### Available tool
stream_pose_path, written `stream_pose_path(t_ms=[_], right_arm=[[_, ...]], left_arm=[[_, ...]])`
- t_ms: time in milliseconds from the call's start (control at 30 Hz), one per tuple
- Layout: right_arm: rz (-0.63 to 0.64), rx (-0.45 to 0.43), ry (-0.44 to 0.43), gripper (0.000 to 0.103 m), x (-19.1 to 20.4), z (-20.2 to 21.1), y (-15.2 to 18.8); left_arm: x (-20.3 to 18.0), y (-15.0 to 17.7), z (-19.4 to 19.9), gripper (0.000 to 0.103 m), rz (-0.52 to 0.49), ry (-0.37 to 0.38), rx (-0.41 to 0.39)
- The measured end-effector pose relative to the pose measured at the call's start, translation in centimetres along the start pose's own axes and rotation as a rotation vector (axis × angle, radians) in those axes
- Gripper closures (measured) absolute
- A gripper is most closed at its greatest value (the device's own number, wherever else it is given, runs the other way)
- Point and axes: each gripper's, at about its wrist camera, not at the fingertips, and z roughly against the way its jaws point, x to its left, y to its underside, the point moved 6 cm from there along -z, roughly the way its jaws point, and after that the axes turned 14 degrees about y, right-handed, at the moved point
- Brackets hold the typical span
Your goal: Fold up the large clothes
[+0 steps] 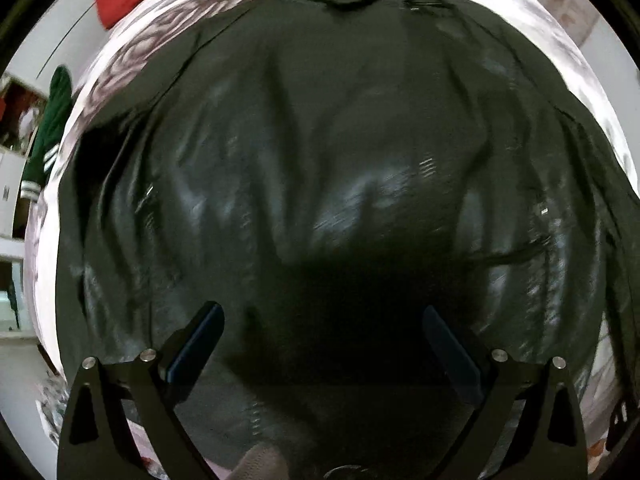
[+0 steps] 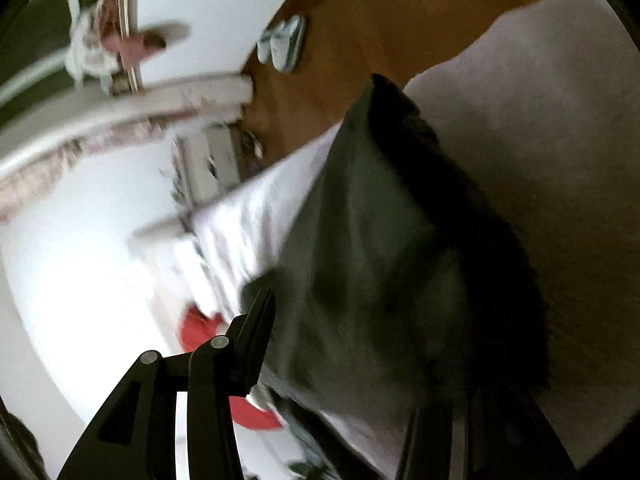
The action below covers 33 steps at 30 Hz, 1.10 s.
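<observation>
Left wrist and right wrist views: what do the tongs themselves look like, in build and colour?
The left tongs have black angular arms with triangular cut-outs, round silver pivot pins and flat dark-blue pads on the fingers. The right tongs show the same black linkage and silver pins; only one finger is clear, the other blurred against dark cloth. No cables, markings or sleeves show.

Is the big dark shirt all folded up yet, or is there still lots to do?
Not yet. Done: the dark shirt is spread flat on the pale flowery bed cover. In hand: nothing, since the left gripper hovers open above it, and the right gripper looks open beside the cloth, one finger hidden. Left: every fold; none shows so far.
</observation>
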Motion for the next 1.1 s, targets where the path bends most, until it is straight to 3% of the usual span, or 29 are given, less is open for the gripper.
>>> stream_pose_path(t_ms=[33,67,100,233,333,467,600,733,867,1000,1100], right_arm=[[-0.012,-0.013,-0.015,0.067,0.3,-0.4,0.0],[-0.023,-0.020,-0.028,0.095,0.6,-0.8,0.0],[-0.032,-0.018,-0.037,0.098,0.7,-1.0,-0.1],[-0.077,-0.086,0.033,0.098,1.3,-0.1,-1.3],[-0.013,-0.112,0.064,0.098,4.1,2.0,-1.9],[0.115,-0.117,0.094,0.098,9.3,3.9,-1.3],[0.344,-0.146,0.149,0.098,18.1,4.8,1.9],[0.624,-0.140,0.193,0.098,27.6,3.3,9.8],[0.940,-0.091,0.231,0.098,35.5,-2.4,21.9],[1.192,0.019,0.239,0.098,38.4,-10.0,34.6],[1.430,0.107,0.277,0.098,36.2,-16.3,45.2]], left_arm=[[-0.7,-0.4,0.1,0.001,-0.025,-0.012,-0.006],[-1.5,-0.8,0.0,0.001,-0.045,-0.025,-0.011],[-2.5,-1.8,0.2,0.001,-0.055,-0.036,-0.013],[-3.7,-3.5,0.0,0.001,-0.066,-0.081,-0.035],[-2.3,-4.6,-0.8,0.001,-0.038,-0.117,-0.037],[-0.1,-5.6,-1.5,0.000,0.036,-0.020,-0.030],[1.8,-5.5,-0.2,0.000,0.058,0.017,-0.053],[5.6,-5.1,1.9,0.000,0.095,0.025,-0.089],[10.4,-4.0,3.3,0.000,0.174,0.010,-0.104],[15.8,-2.1,4.2,0.000,0.262,-0.042,-0.132],[20.2,-0.4,4.3,0.000,0.339,-0.076,-0.142]])
